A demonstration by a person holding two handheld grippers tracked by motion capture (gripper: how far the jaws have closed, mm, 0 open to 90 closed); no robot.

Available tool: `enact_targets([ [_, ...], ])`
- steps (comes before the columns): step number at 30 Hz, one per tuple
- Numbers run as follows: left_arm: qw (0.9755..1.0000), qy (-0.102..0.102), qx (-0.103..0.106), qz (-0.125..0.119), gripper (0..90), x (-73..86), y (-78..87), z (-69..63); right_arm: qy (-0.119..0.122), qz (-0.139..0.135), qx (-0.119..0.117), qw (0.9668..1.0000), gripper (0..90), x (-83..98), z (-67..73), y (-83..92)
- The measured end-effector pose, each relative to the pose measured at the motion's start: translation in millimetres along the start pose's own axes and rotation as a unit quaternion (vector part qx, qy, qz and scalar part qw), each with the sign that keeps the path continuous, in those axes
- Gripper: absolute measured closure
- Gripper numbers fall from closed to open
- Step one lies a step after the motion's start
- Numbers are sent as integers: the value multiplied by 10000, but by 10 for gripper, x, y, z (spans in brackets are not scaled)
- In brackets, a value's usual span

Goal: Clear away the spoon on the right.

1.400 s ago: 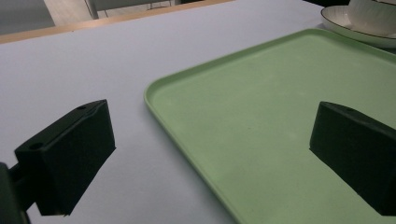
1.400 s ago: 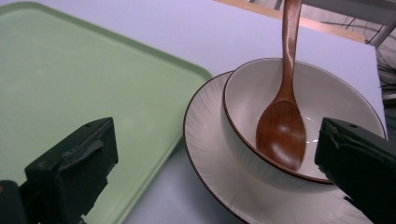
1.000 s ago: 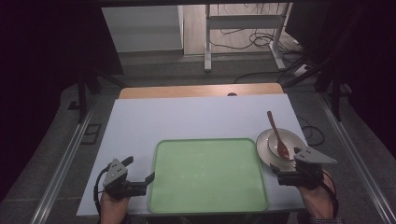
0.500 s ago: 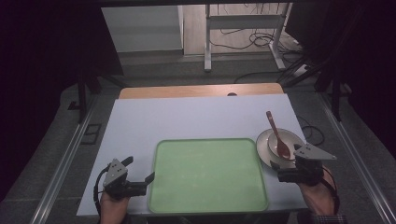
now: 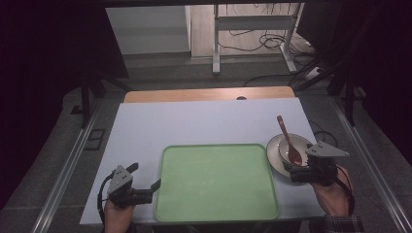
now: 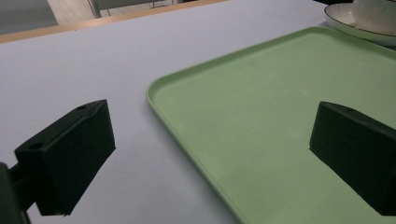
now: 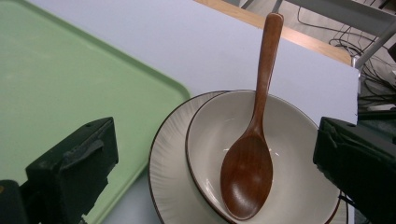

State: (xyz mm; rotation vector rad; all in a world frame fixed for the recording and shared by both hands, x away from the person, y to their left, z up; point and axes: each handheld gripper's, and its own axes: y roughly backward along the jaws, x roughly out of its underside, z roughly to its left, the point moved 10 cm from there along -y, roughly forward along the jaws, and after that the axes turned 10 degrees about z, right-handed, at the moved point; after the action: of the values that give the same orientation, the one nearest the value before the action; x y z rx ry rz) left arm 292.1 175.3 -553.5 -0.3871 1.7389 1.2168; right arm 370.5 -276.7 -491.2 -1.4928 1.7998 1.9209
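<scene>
A brown wooden spoon (image 5: 290,143) (image 7: 252,158) rests in a cream bowl (image 5: 300,145) (image 7: 299,135), its handle sticking out over the far rim. The bowl sits on a ribbed cream plate (image 5: 272,154) (image 7: 170,154) at the table's right. An empty green tray (image 5: 218,182) (image 6: 280,93) (image 7: 60,79) lies in the middle near the front edge. My right gripper (image 5: 294,167) (image 7: 217,154) is open just in front of the bowl, its jaws either side of it and touching nothing. My left gripper (image 5: 145,177) (image 6: 212,158) is open, straddling the tray's left rim.
A pale sheet (image 5: 194,126) covers the table, with a wooden strip (image 5: 209,94) along its far edge. The plate's rim (image 6: 355,23) shows beyond the tray's far corner. Past the table stand a metal frame (image 5: 252,24) and floor cables (image 5: 272,77).
My right gripper has moved a little forward and to the right, closer to the bowl. The left gripper, tray, bowl and spoon have stayed put.
</scene>
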Motion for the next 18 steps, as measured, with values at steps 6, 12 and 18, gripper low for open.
enact_targets([
  [6, 10000, -6, 1, 10, 0, 2, -2, -2, -77, -12, -44, 10000, 0, -61, -24, -34],
  [12, 10000, -10, -2, 16, 0, 2, -2, -2, -183, -42, -135, 9997, 0, -135, -48, -58],
  [18, 10000, -22, -3, 24, 0, 3, -5, -6, -271, -16, -271, 9993, 0, -192, -67, -100],
])
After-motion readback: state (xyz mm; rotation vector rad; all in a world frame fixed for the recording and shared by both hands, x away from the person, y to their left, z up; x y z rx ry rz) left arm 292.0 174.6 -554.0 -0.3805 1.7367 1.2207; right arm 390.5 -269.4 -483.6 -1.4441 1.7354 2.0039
